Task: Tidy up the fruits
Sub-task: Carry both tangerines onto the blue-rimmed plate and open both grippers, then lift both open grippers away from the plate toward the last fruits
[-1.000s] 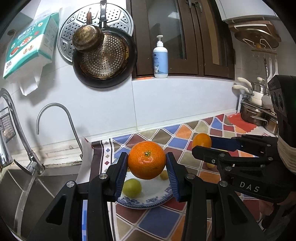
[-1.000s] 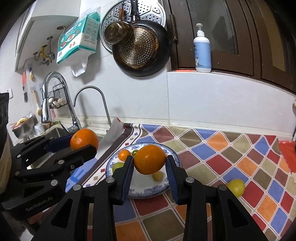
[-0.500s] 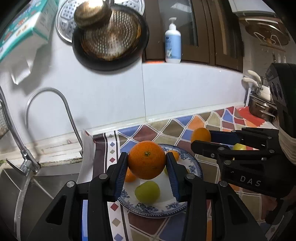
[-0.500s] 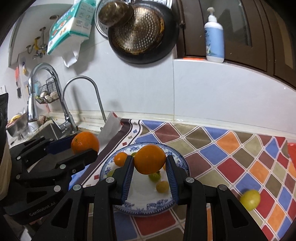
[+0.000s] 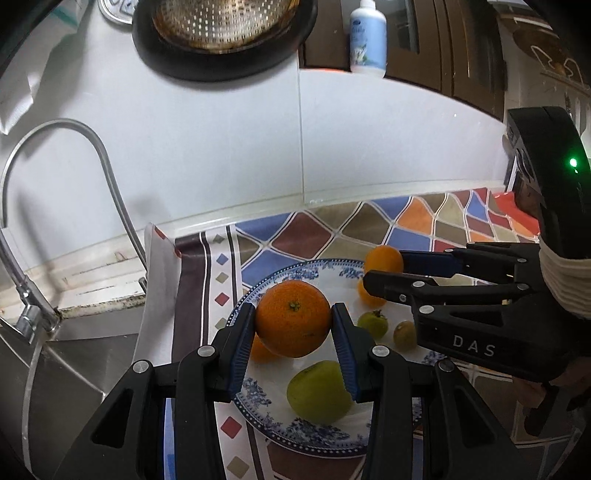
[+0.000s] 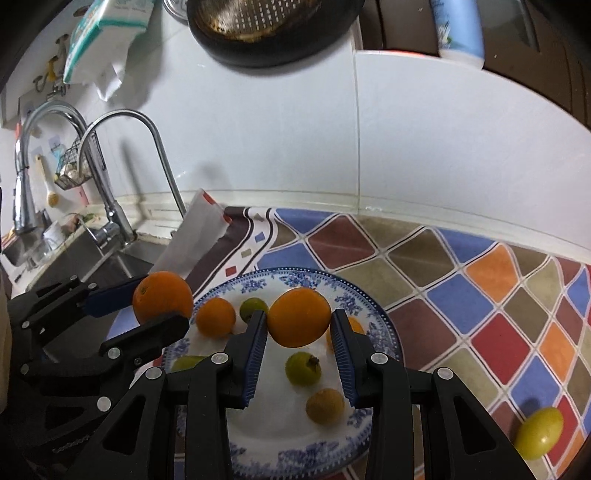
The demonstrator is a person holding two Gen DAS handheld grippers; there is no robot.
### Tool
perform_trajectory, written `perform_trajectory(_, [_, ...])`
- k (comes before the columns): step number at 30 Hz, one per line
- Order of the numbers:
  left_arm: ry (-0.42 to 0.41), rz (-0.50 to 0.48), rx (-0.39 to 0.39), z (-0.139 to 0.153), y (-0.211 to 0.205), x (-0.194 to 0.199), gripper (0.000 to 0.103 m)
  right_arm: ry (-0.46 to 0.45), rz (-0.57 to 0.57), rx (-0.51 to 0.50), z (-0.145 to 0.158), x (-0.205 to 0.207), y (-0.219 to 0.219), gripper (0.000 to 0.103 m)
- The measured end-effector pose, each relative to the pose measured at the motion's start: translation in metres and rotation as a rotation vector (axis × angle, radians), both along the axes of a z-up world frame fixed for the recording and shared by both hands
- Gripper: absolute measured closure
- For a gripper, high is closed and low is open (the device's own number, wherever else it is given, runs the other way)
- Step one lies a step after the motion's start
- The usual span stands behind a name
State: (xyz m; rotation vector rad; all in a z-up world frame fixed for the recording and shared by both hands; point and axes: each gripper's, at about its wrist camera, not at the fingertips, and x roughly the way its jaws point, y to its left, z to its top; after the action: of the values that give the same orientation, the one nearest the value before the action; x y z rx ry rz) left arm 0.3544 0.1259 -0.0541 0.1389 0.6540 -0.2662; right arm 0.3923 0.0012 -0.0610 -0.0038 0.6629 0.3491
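My left gripper (image 5: 294,332) is shut on a large orange (image 5: 293,318) and holds it just above the left side of a blue-and-white plate (image 5: 295,430). My right gripper (image 6: 298,334) is shut on a smaller orange (image 6: 299,316) over the middle of the same plate (image 6: 295,458). Each gripper shows in the other's view: the right gripper (image 5: 382,267) with its orange (image 5: 384,258), and the left gripper (image 6: 162,301) with its orange (image 6: 162,295). On the plate lie a big green fruit (image 5: 317,391), a small green fruit (image 6: 303,368), a small brownish fruit (image 6: 325,405) and small oranges (image 6: 215,316).
A yellow-green fruit (image 6: 538,432) lies loose on the chequered cloth (image 6: 461,295) at the right. A sink (image 5: 55,369) with curved taps (image 6: 147,155) is at the left. A white tiled wall (image 5: 332,147) stands close behind, with a pan (image 5: 221,33) and soap bottle (image 5: 368,37) above.
Both grippers have moved forward and down over the plate, each still holding its orange. The plate and its fruits now sit closer and larger in both views.
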Motion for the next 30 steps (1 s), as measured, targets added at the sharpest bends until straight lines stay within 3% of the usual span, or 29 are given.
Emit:
perform_trajectory(11, [0.025,0.003,0.017,-0.012,-0.003,0.013,0.061,0.031,0.011,0.003,-0.014,0.020,0.003,0.067])
perform_trajectory(14, [0.011,0.016,0.020,-0.010,-0.001,0.012,0.054,0.025,0.004,0.006,-0.014,0.020,0.002,0.066])
perform_trajectory(17, [-0.004,0.022,0.020,-0.005,0.000,0.007,0.053,0.024,0.001,0.014,-0.013,0.019,0.001,0.061])
perform_trajectory(25, [-0.036,0.067,0.009,0.009,0.004,-0.011,0.046,-0.008,-0.038,-0.005,-0.002,-0.006,-0.009,0.060])
perform_trajectory(30, [-0.063,0.090,0.009,0.019,0.002,-0.030,0.040,-0.044,-0.077,-0.015,0.009,-0.030,-0.018,0.052])
